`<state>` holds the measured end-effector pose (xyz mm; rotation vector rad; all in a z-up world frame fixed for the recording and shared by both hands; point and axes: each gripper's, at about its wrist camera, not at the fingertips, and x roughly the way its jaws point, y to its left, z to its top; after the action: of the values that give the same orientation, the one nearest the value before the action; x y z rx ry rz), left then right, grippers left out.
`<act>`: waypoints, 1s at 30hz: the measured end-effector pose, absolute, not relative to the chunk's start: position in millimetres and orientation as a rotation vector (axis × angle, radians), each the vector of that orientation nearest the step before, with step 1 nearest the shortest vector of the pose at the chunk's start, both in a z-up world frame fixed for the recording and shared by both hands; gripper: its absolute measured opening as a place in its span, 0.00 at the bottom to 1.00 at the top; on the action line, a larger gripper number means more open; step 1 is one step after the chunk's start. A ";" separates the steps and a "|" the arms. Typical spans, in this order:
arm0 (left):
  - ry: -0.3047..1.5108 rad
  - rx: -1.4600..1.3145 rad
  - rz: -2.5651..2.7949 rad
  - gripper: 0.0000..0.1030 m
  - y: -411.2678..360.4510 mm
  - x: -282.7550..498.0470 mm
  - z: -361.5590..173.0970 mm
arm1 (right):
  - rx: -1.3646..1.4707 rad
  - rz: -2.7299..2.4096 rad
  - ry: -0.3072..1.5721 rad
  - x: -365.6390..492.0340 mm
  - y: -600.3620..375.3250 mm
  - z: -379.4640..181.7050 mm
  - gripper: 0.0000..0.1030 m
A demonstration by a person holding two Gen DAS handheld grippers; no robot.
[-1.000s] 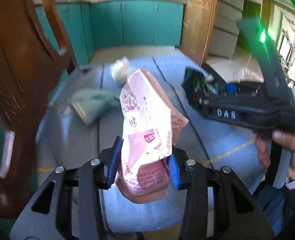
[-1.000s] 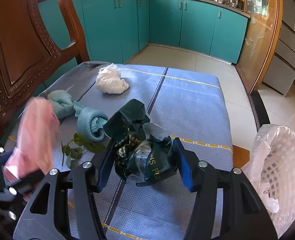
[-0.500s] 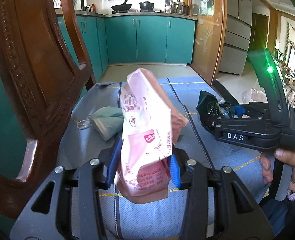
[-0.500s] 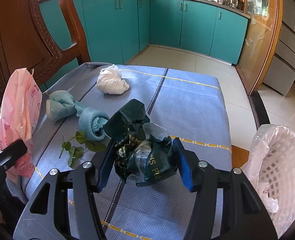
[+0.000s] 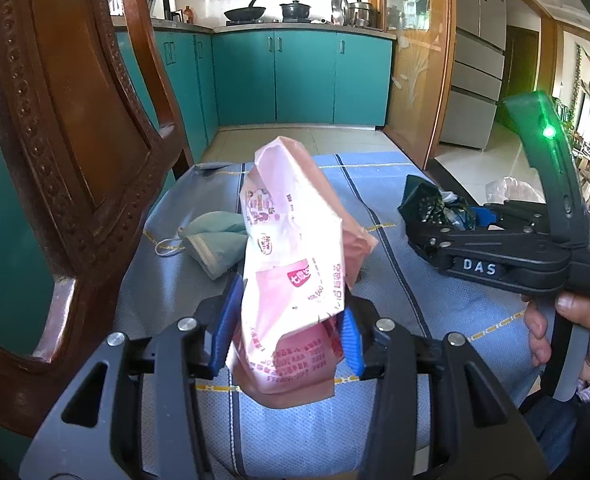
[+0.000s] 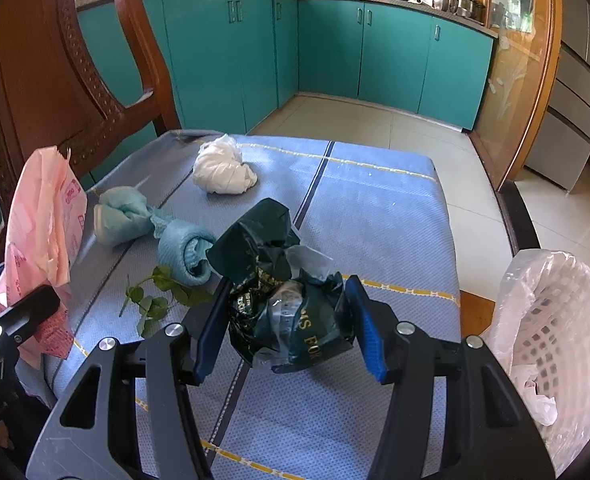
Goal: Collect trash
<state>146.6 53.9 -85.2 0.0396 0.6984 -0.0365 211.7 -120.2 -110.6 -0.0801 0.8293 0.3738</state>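
Observation:
My left gripper is shut on a pink printed plastic bag, which stands up between the blue pads above the table. The right wrist view shows that same pink bag at the far left. My right gripper is shut on a crumpled dark green bag with clear plastic in it, just over the tablecloth. The left wrist view shows the green bag at the right, with a hand on the right gripper's handle.
On the blue striped tablecloth lie a white crumpled wad, a light blue face mask, a rolled blue cloth and a leafy sprig. A lined white basket stands off the table's right edge. A wooden chair back rises at left.
My left gripper tilted up a little with the pink bag, which went from blurred to steady at the left edge of the right wrist view. The right gripper and its green bag stayed put.

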 end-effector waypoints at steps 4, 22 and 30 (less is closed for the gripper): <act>0.702 0.039 -0.031 0.44 53.0 145.1 -86.8 | -0.086 0.376 0.830 209.7 -121.2 -110.7 0.55; 0.668 0.026 0.000 0.45 51.8 135.5 -82.3 | -0.065 0.378 0.805 207.3 -127.3 -103.3 0.55; 0.672 0.028 -0.001 0.46 50.5 135.8 -80.7 | -0.083 0.385 0.810 206.9 -123.4 -105.2 0.55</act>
<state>135.8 50.5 -80.7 0.0277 0.6723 -0.0010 206.9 -123.4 -105.2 -0.0826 0.8096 0.3846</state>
